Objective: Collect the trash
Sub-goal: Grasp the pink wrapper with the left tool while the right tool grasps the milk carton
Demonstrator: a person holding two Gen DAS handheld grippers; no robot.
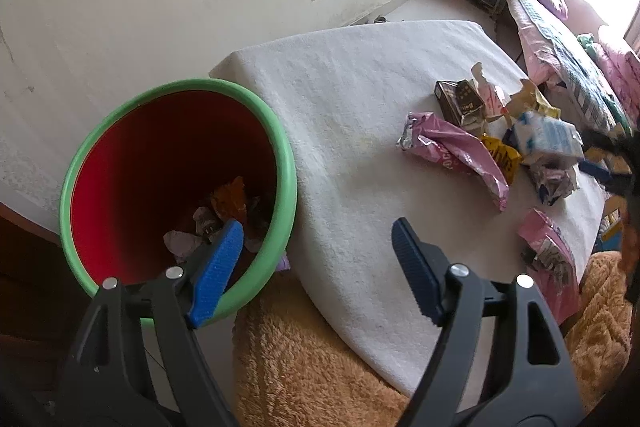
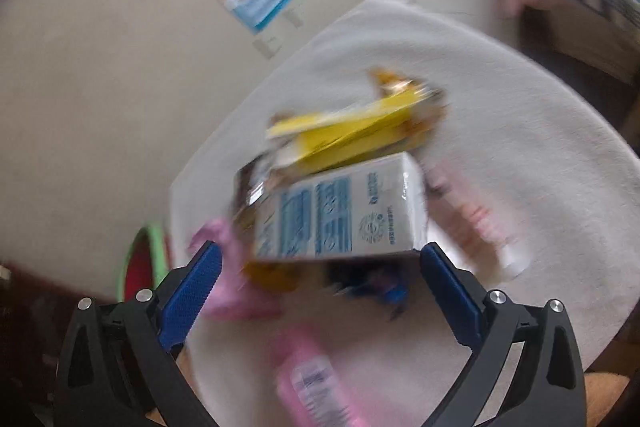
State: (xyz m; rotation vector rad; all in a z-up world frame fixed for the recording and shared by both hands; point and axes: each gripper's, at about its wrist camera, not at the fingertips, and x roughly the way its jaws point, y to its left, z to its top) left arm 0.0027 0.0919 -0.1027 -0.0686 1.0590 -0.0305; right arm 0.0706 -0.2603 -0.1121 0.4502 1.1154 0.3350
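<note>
Right tool (image 2: 320,259), jaws wide apart, hangs over milk carton (image 2: 340,211).

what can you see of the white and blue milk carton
The white and blue milk carton is a boxy paper-looking pack with blue print and a round emblem. It lies on its side atop the trash pile, over a yellow box, on the white cloth. The open right gripper straddles its near edge; contact is unclear in the blur.

A red, green-rimmed bin (image 1: 176,183) stood at lower left, crumpled wrappers inside; a blue-and-white carton (image 2: 340,211) lay mid-frame atop a yellow box (image 2: 352,139); pink wrappers (image 1: 456,155) lay scattered at right.
</note>
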